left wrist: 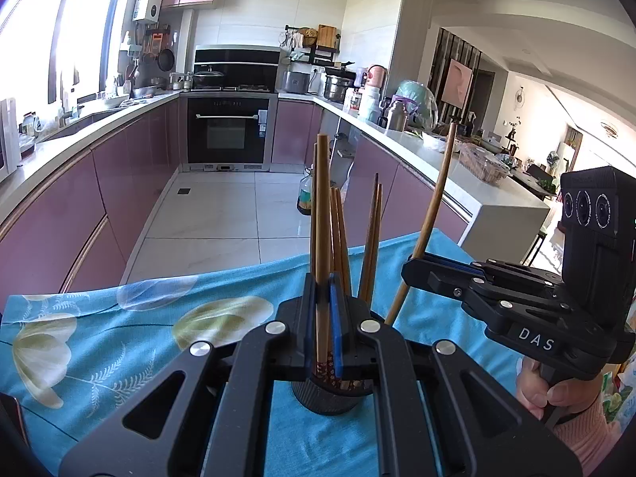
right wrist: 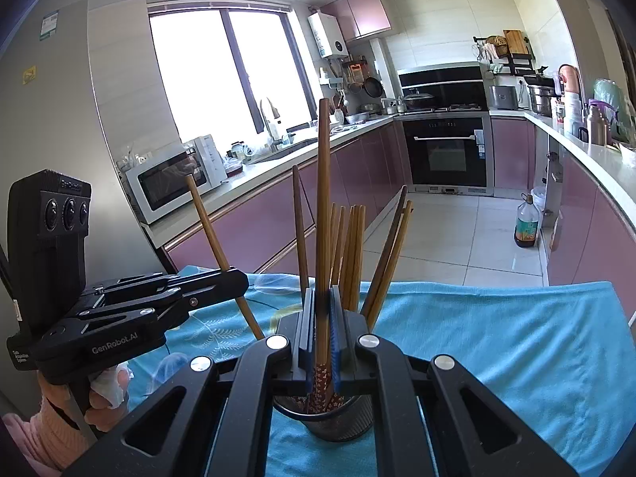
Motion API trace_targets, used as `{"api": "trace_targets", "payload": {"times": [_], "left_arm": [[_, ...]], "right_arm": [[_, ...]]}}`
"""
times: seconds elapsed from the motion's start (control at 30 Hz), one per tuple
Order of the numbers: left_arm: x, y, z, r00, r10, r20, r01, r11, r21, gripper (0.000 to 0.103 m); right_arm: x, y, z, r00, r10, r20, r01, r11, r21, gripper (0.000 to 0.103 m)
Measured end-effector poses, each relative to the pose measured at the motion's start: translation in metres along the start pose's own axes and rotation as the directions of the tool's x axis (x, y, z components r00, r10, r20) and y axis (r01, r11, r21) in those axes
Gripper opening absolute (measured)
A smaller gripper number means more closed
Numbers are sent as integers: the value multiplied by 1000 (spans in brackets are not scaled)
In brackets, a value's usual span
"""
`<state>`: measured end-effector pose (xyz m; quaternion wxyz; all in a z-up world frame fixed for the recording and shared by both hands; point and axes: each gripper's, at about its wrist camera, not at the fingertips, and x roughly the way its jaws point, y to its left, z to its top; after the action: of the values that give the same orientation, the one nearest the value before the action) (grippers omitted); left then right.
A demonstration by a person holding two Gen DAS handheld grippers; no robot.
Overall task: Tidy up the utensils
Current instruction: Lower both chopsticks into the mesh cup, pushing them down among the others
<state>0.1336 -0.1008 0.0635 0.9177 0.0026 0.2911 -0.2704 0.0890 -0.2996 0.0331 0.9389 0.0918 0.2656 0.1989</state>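
Two claws, each clamped on one chopstick: left claw (left wrist: pixel 324 334) grips chopstick (left wrist: pixel 322 214), right claw (right wrist: pixel 322 338) another (right wrist: pixel 324 206) — light, stiff, slick; pinch mid-shaft, cup (right wrist: pixel 338 421) at six o'clock.

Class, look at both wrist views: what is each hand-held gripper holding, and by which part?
Each holds one wooden chopstick low on its shaft: left hand-held gripper on left chopstick, right hand-held gripper on right chopstick.
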Motion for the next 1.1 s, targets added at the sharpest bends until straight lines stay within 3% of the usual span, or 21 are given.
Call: {"api": "trace_targets", "payload": {"times": [1.1], "left_arm": [[26, 9, -11, 998, 16, -61, -15, 1000, 10, 7]], "right_arm": [[25, -3, -11, 998, -1, -67, 2, 1000, 13, 6]]}}
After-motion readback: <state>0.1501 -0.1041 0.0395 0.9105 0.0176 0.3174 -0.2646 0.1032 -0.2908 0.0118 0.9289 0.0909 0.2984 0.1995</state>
